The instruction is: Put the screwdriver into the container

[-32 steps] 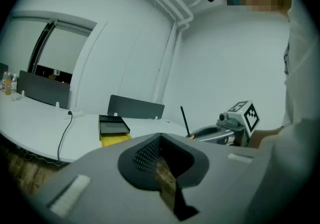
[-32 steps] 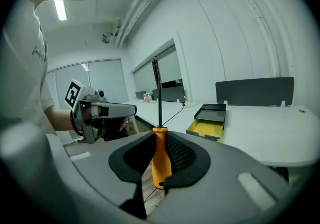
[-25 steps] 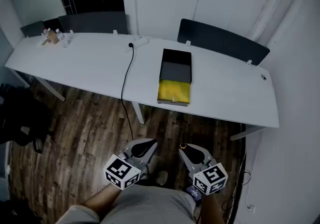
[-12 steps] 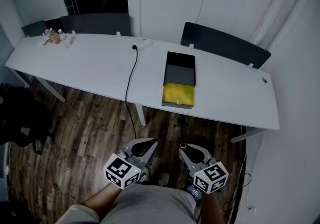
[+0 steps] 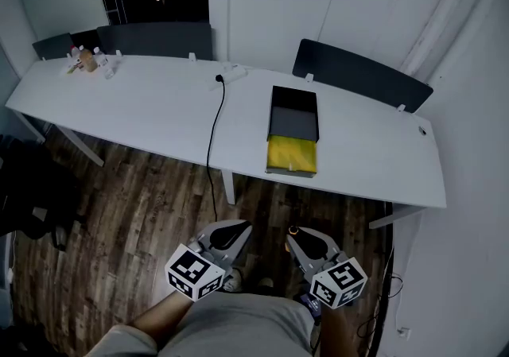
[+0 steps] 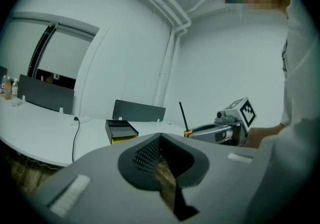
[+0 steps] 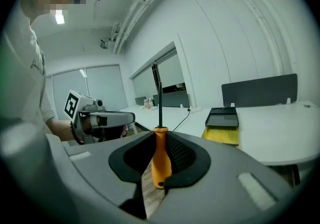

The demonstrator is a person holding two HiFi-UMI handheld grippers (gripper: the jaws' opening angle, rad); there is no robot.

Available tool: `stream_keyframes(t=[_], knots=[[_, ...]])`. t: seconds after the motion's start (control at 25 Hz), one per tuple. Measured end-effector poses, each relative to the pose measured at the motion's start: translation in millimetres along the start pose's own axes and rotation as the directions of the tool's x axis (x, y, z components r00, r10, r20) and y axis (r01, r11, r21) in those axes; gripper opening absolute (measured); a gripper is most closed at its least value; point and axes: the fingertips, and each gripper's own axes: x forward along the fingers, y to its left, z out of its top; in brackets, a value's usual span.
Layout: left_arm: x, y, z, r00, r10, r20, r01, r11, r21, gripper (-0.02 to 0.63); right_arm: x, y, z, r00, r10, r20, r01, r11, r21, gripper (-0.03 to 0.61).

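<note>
The container, a black open box with a yellow front part, lies on the long white table, far ahead of both grippers. My right gripper is held low near my body over the wooden floor, shut on the orange handle of a screwdriver whose dark shaft points up. My left gripper sits beside it with its jaws together and nothing between them. The container shows beyond the screwdriver in the right gripper view. In the left gripper view the container and the screwdriver both show.
A black cable runs from a power strip over the table's front edge to the floor. Small bottles stand at the table's far left end. Dark panels line the table's far side. A dark object sits on the floor at left.
The table and container have drifted slightly right and down in the head view. Both grippers keep their places and the screwdriver stays gripped.
</note>
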Motion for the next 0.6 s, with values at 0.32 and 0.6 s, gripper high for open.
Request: stream_keyframes(t=[0.32,0.6], knots=[[-9.7,16.4,-7.2,1.0,-0.012,-0.015,0.012,1.0,-0.01,0.0,10.1,10.6,3.4,0.999,-0.032,0.022,0.032,0.999,-0.014,0.086],[-3.8,22.9,-6.9,0.999,-0.027,-0.02,0.027,1.0,-0.006,0.0,15.7,5.6,2.3,0.999,-0.043,0.016,0.043,0.999,0.011,0.086]])
